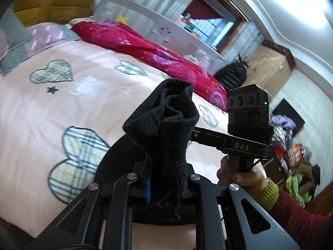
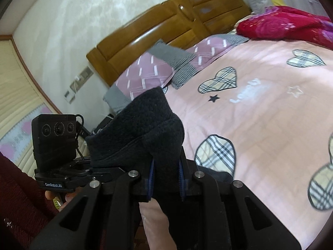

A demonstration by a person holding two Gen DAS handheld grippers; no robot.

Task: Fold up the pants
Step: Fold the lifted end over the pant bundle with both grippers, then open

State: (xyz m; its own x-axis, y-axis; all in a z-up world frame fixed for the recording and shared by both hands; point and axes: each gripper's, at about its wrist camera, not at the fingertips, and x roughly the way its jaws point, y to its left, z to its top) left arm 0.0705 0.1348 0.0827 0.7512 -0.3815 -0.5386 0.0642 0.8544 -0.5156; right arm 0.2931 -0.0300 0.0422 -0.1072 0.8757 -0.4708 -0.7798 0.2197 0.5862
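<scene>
Black fleece pants (image 1: 164, 123) are bunched between the fingers of my left gripper (image 1: 163, 189), which is shut on them and holds them above the pink bed (image 1: 41, 114). More of the dark fabric hangs below the jaws. In the right wrist view my right gripper (image 2: 166, 179) is shut on another bunch of the same pants (image 2: 149, 129), also lifted over the bed (image 2: 260, 125). The right gripper's body (image 1: 245, 123) shows in the left wrist view, close to the right of the cloth. The left gripper's body (image 2: 56, 145) shows in the right wrist view at the left.
A red floral quilt (image 1: 149, 48) lies along the far side of the bed. Pink and grey pillows (image 2: 149, 70) rest against the wooden headboard (image 2: 166, 27). A white cot rail (image 1: 166, 29) stands behind the quilt. Piled clothes (image 1: 295, 152) lie at the right.
</scene>
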